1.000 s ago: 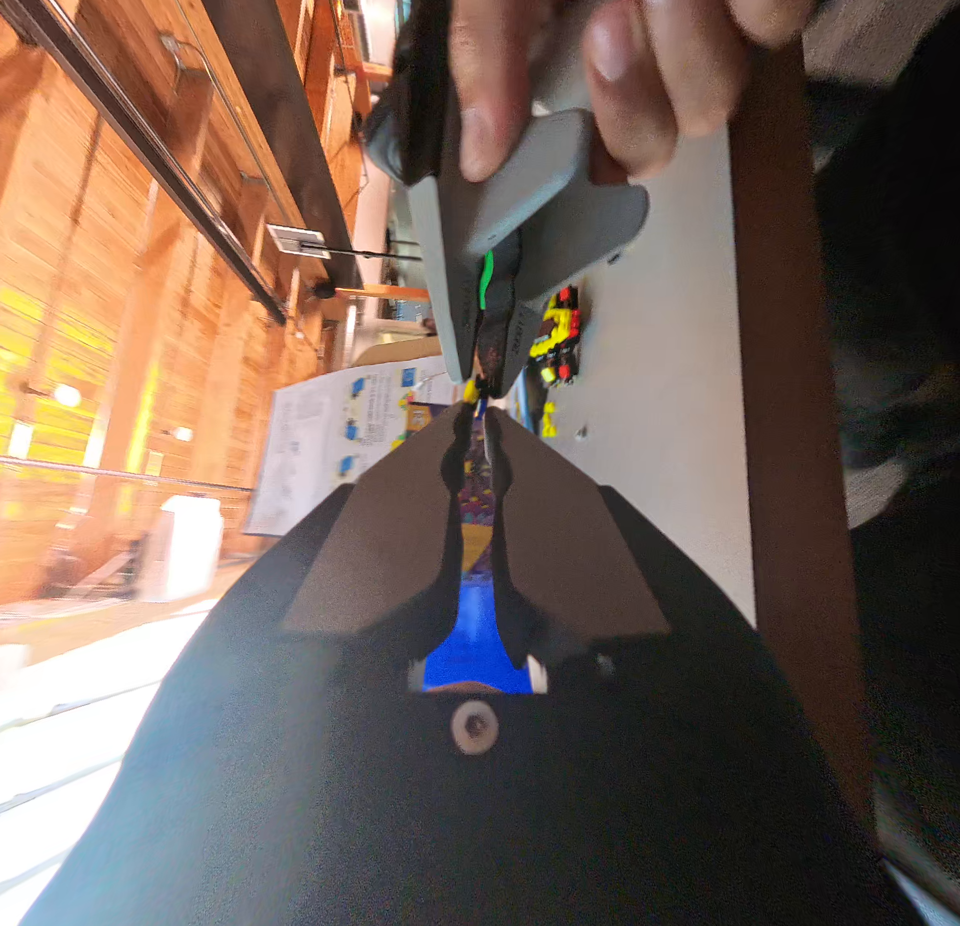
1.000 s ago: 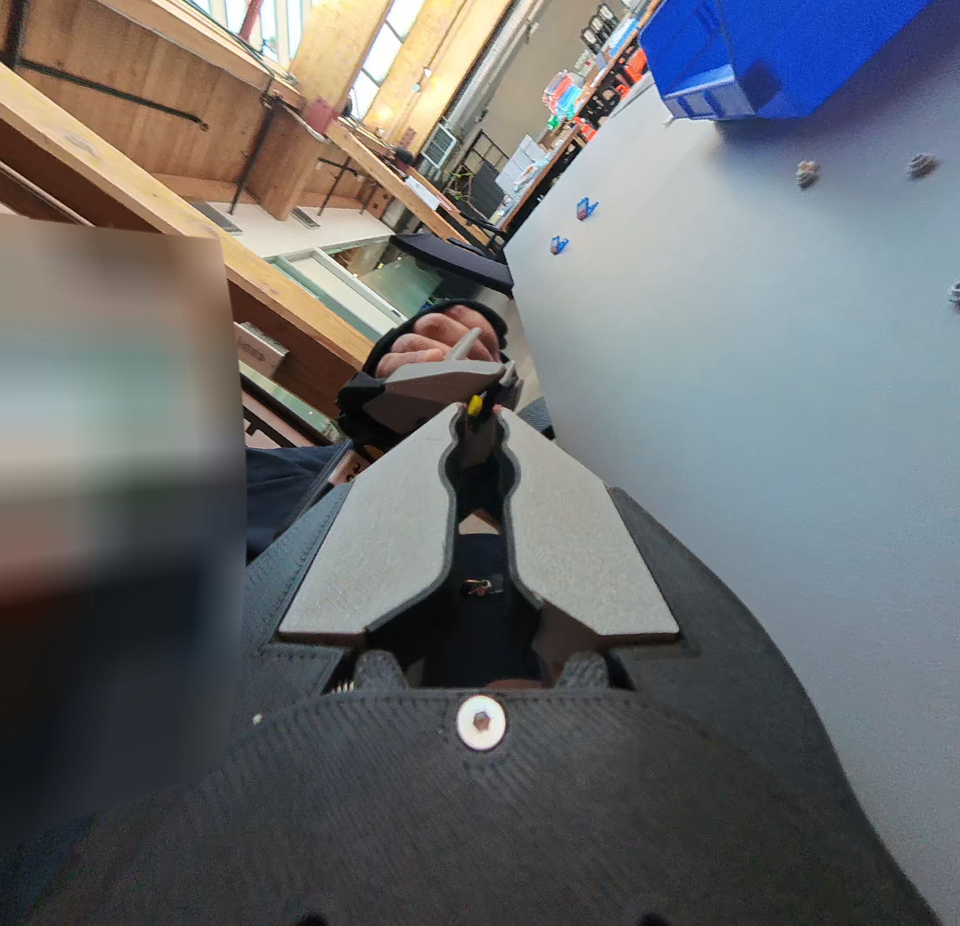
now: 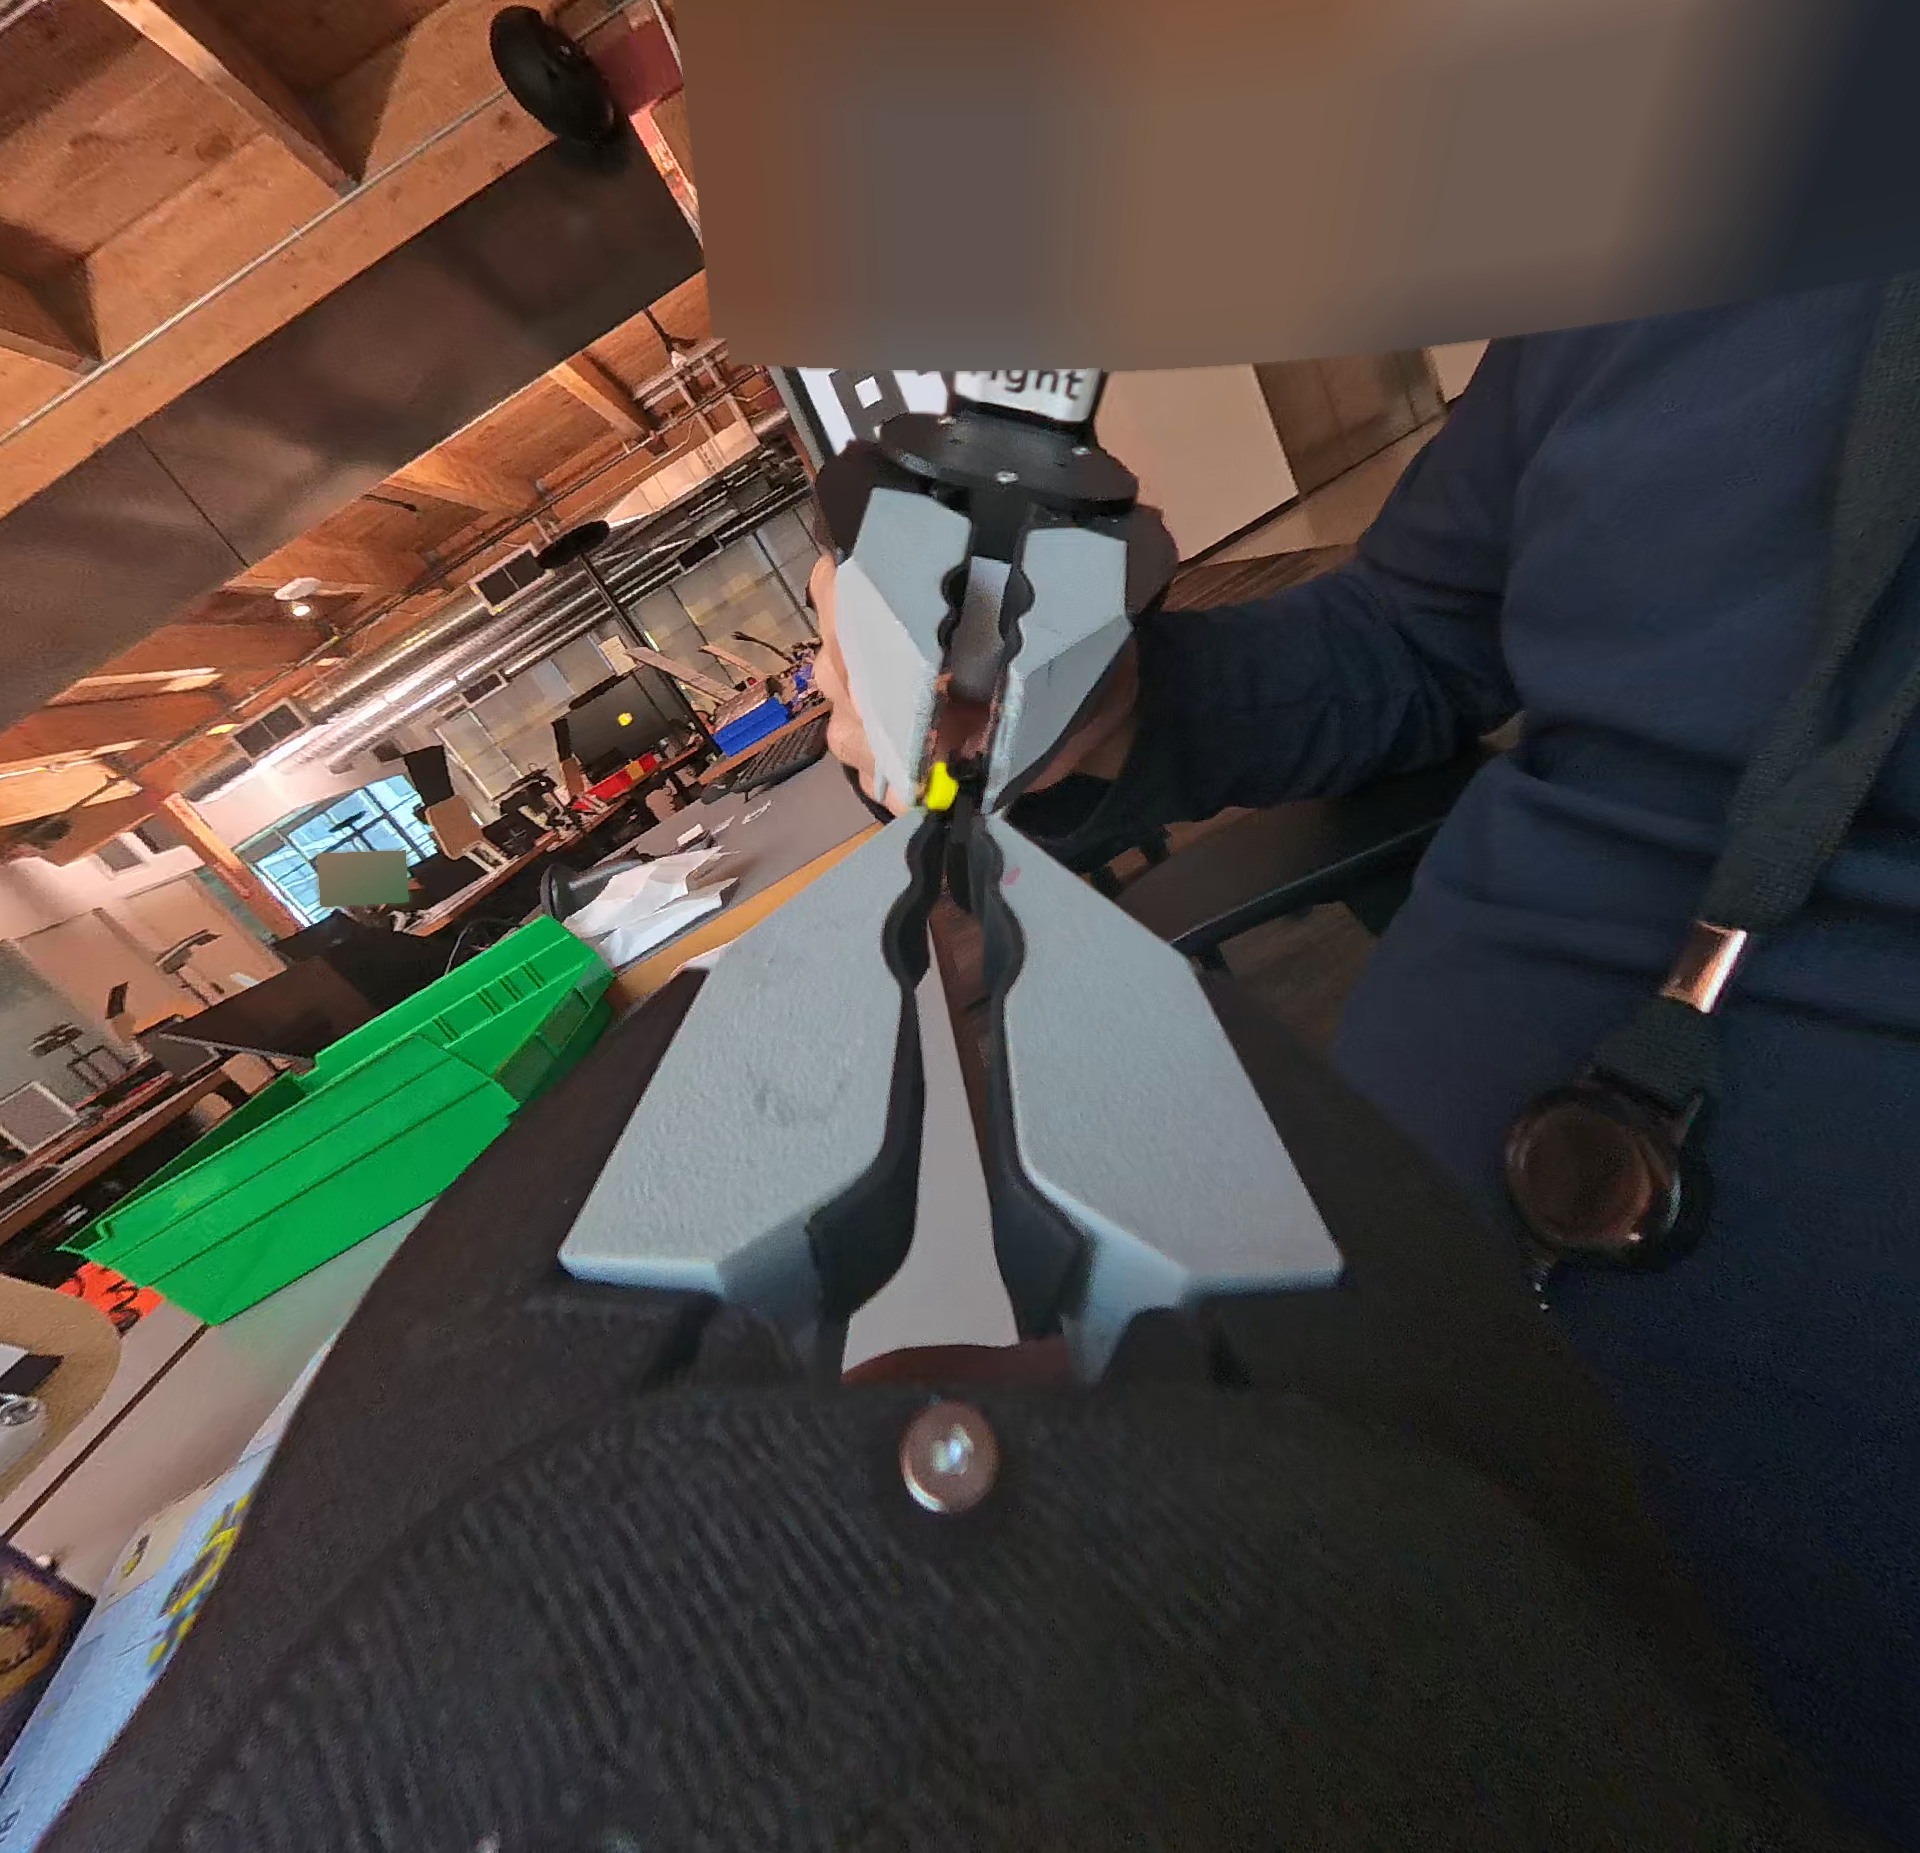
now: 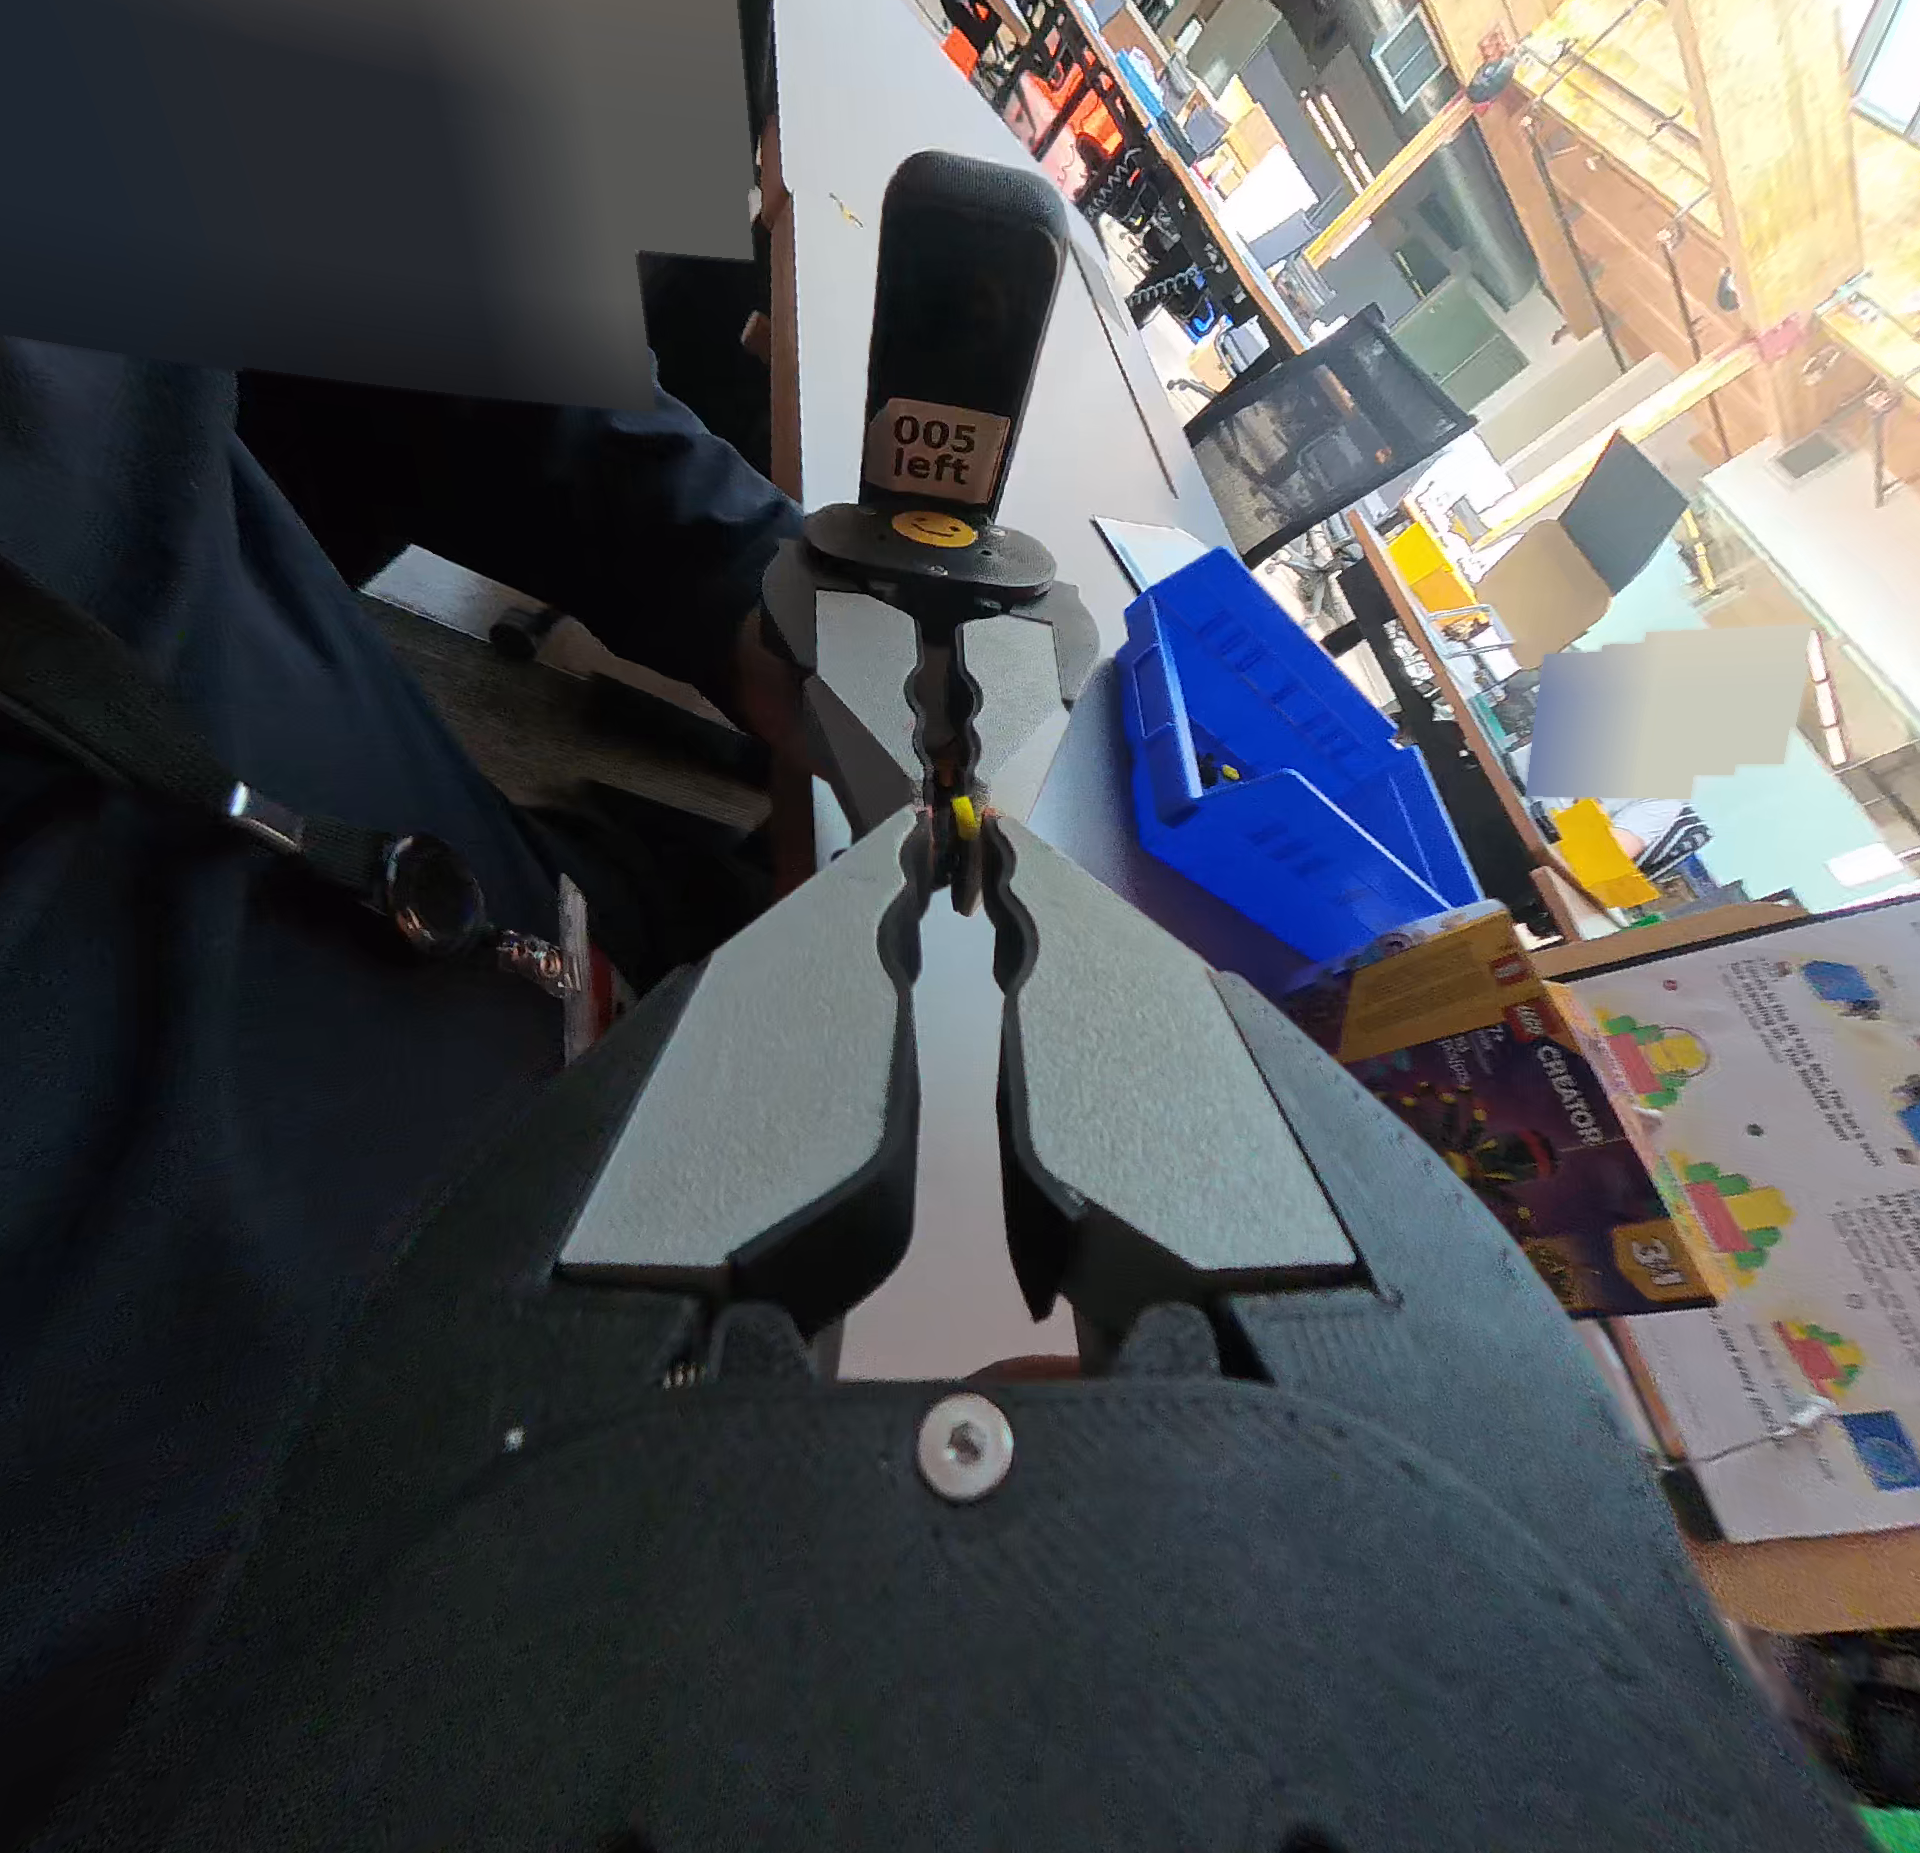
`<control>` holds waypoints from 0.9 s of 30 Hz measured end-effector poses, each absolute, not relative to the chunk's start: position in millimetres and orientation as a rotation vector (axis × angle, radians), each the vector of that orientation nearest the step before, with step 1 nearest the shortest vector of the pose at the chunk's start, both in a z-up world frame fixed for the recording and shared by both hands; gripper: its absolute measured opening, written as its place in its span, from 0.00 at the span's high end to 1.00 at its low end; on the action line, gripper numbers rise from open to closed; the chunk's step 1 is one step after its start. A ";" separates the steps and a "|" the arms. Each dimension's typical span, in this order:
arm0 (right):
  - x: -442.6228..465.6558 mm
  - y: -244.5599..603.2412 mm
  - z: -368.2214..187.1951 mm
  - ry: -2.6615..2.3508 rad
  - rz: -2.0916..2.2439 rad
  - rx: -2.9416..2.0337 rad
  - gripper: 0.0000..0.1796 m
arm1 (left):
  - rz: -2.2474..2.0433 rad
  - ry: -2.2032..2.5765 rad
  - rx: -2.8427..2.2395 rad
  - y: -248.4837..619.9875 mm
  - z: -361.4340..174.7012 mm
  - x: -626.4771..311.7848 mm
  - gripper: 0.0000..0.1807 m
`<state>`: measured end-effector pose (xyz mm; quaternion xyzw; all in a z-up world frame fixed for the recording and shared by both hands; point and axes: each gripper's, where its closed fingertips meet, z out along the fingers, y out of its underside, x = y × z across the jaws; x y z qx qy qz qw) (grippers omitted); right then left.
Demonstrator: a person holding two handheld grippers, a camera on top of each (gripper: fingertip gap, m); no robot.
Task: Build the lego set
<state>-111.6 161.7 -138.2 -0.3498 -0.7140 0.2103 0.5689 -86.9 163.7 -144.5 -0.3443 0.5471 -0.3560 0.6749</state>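
**Grippers meet tip to tip over a small yellow piece**

Yellow lego piece (image 3: 940,787), tiny and joined to a dark part, sits at frame centre where the two tools meet. Green bin (image 3: 343,1107) lies lower left; blue bin (image 4: 1278,764) and lego box (image 4: 1496,1097) sit right of centre. Left gripper (image 3: 951,847) and right gripper (image 4: 951,853) fingers are narrowed, both pinching the piece.

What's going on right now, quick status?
Left gripper and right gripper meet tip to tip, both pinching small pieces. Yellow piece between them. Nothing in the way.
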 end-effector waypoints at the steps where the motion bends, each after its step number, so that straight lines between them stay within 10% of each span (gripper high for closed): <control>1: -111.0 161.8 -138.2 -1.680 0.450 -0.789 0.97 | -0.794 1.236 -0.778 163.8 -144.7 -86.3 0.99; 27: -107.5 161.1 -133.4 -1.594 0.264 -0.678 0.98 | -0.449 1.269 -0.748 168.7 -139.8 -83.1 0.99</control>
